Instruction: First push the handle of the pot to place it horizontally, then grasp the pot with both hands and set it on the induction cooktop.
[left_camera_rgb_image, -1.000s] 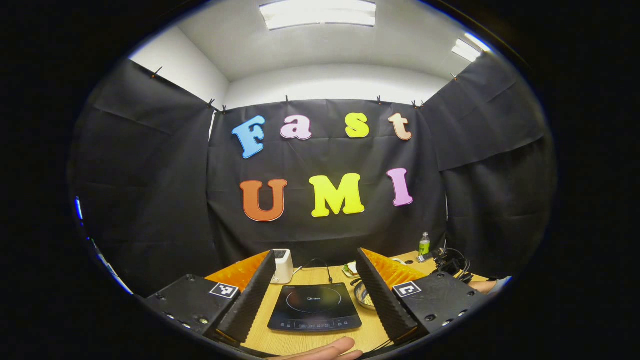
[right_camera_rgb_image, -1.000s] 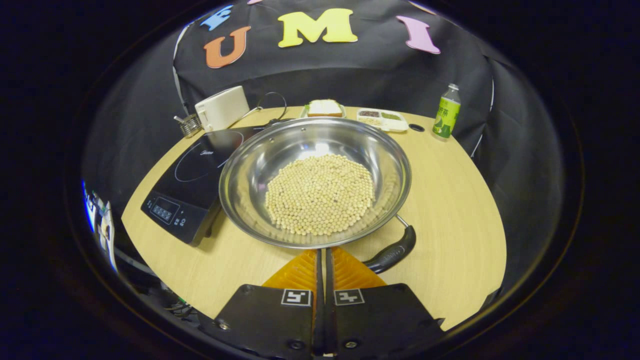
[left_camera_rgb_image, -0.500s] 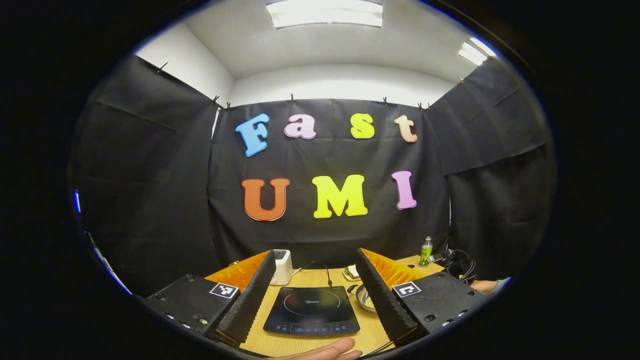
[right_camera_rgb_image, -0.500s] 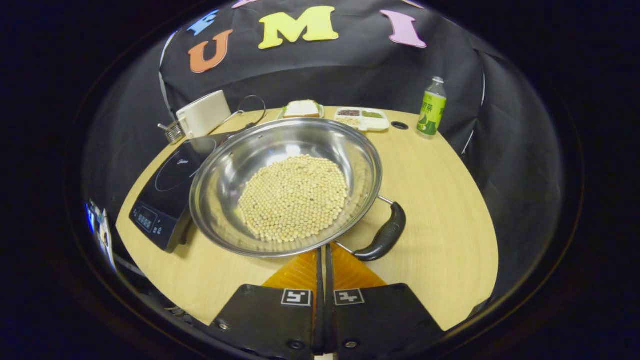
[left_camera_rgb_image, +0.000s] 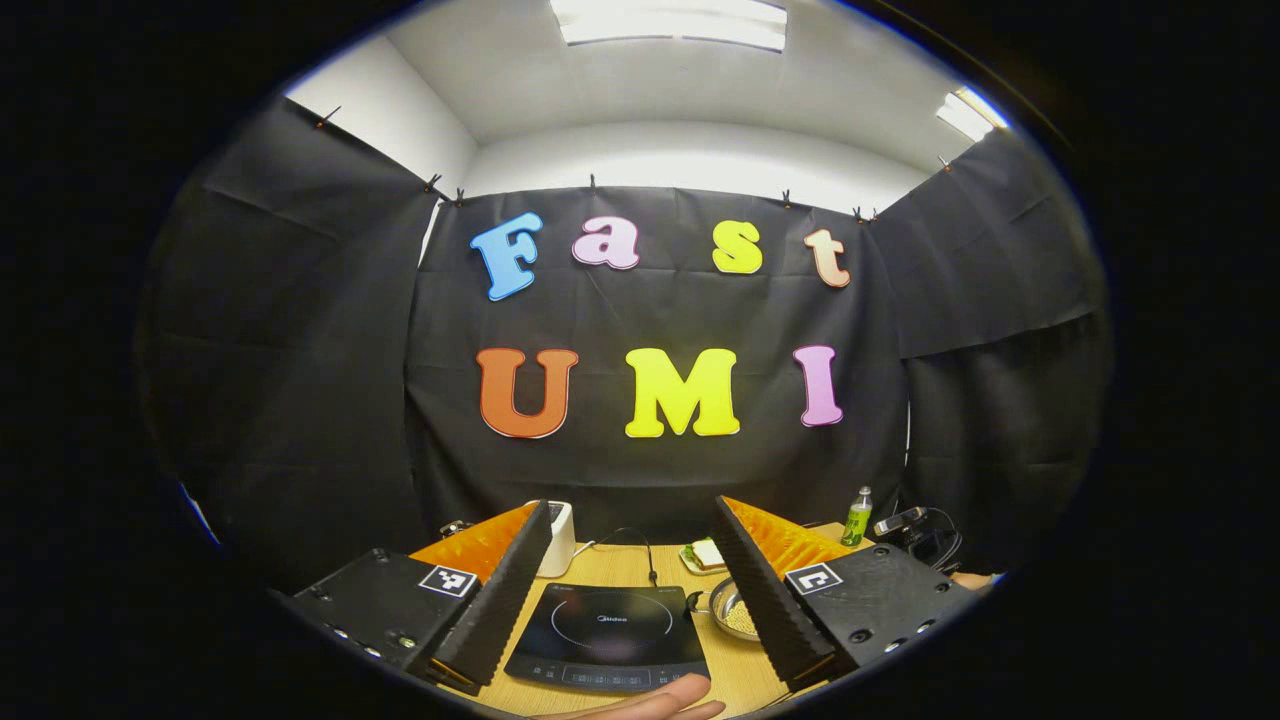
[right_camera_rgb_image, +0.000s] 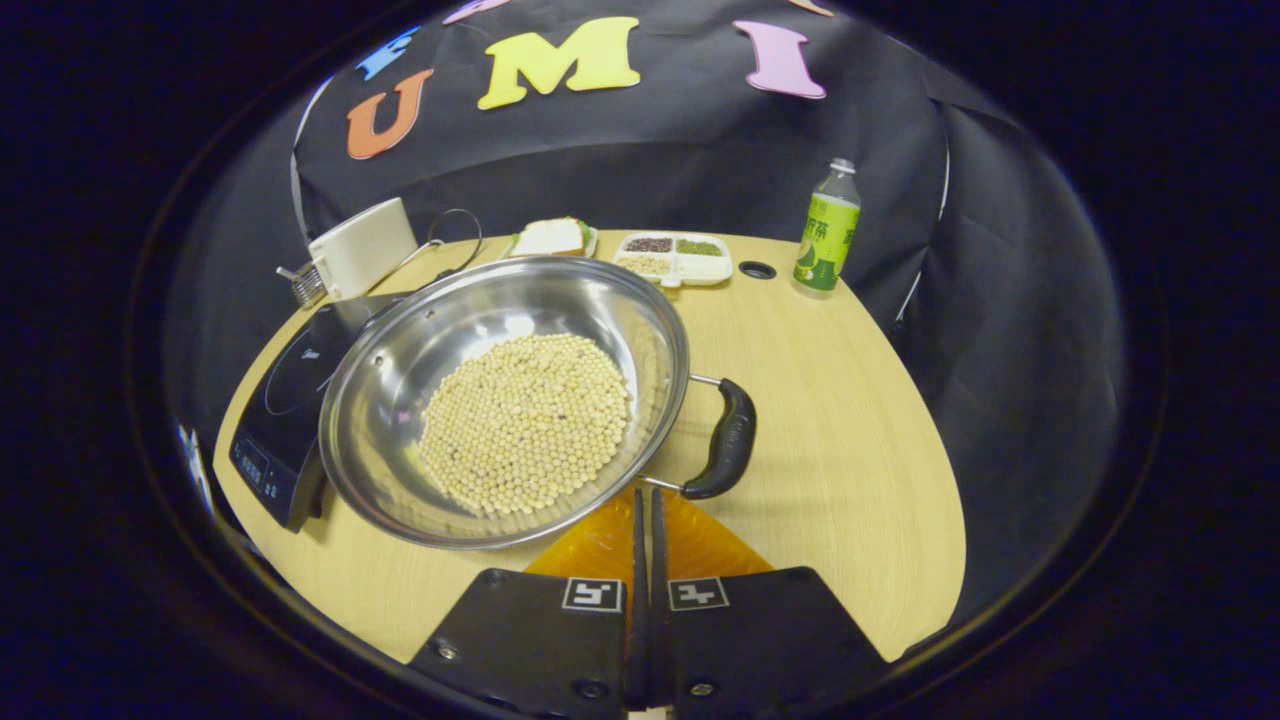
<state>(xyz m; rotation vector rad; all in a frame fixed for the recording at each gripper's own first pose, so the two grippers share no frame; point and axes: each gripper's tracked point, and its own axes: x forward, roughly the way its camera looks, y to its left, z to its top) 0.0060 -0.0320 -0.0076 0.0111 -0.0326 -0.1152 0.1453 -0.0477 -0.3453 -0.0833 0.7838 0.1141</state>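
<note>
Since right gripper (right_camera_rgb_image: 645, 510) sits fingers together just behind pot (right_camera_rgb_image: 505, 395), handle (right_camera_rgb_image: 725, 440) lies forward-right of tips, long axis fore-aft. Cooktop (right_camera_rgb_image: 285, 400) touching pot's left. Left gripper (left_camera_rgb_image: 630, 570) fingers apart, farther off.

Black cloth (left_camera_rgb_image: 650, 320) hangs pinned along its top edge ahead of the left claw and wraps round both sides. Above it run a white wall (left_camera_rgb_image: 690, 160) and a ceiling with two bright light panels (left_camera_rgb_image: 668, 20). Ahead of the right claw lies a pale wooden desk (right_camera_rgb_image: 840, 420).
</note>
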